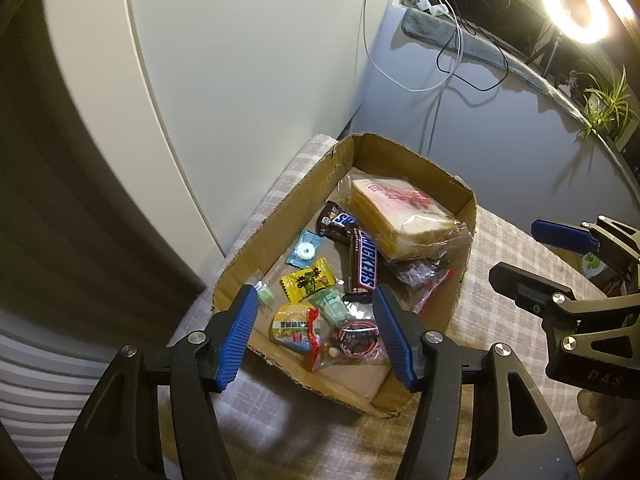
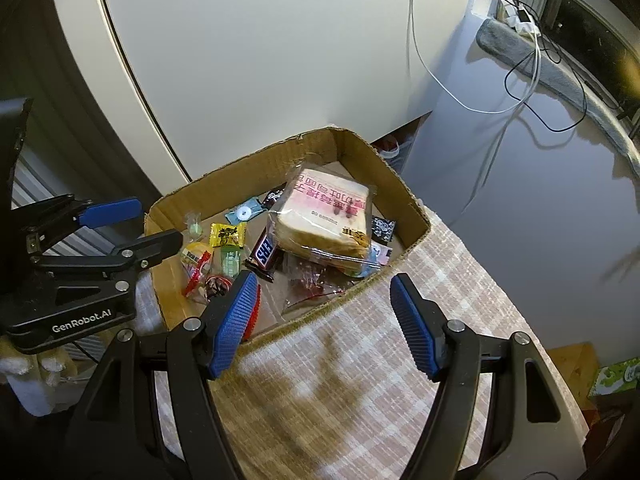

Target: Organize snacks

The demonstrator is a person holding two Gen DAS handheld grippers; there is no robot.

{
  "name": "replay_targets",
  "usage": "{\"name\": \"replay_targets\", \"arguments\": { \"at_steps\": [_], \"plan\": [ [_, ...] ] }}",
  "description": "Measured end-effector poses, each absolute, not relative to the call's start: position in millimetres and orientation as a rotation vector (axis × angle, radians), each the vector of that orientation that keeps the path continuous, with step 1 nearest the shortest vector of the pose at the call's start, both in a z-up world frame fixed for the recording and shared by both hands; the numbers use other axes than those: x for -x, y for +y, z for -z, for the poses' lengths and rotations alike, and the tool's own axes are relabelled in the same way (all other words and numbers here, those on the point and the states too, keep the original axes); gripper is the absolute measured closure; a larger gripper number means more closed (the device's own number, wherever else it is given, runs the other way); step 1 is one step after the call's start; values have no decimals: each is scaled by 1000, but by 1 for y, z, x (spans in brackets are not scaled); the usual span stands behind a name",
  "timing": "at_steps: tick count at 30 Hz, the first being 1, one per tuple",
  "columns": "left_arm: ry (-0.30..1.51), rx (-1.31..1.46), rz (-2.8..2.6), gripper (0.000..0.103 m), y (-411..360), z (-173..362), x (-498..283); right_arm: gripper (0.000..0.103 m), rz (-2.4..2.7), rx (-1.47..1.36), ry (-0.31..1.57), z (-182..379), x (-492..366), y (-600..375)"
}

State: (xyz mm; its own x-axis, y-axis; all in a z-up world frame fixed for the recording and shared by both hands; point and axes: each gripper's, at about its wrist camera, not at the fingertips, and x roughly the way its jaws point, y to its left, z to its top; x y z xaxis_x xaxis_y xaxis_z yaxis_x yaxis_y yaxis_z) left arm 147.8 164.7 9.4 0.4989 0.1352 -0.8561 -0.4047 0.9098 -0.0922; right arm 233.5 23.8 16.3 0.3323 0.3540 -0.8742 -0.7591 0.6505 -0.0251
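Note:
A shallow cardboard box sits on a plaid-covered table and holds the snacks. A bagged sliced bread loaf lies at its far end. A Snickers bar, a yellow candy, a teal candy and several small packets lie beside it. My left gripper is open and empty above the box's near end. My right gripper is open and empty over the box's near wall. Each gripper also shows in the other's view, the right one and the left one.
The plaid tablecloth covers the table around the box. A white cabinet stands behind it. Cables hang down the grey wall from a sill. A ring light and a plant stand at the right.

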Motion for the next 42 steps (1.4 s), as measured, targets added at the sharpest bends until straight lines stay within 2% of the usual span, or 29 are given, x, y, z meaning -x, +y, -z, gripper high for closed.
{"name": "replay_targets", "arguments": {
  "at_steps": [6,13,17,42],
  "plan": [
    [978,298,-353,32,157,-22,-136,31,-723,479,963,-25,-227,13],
    [955,277,-350,31,140,-38,-125,31,-666,414,952,-36,-218,-12],
    [937,258,-346,23,129,-47,-119,31,-637,414,936,-43,-212,-23],
    [882,230,-395,23,103,-70,-97,31,-629,410,902,-56,-190,-36]
  ]
}}
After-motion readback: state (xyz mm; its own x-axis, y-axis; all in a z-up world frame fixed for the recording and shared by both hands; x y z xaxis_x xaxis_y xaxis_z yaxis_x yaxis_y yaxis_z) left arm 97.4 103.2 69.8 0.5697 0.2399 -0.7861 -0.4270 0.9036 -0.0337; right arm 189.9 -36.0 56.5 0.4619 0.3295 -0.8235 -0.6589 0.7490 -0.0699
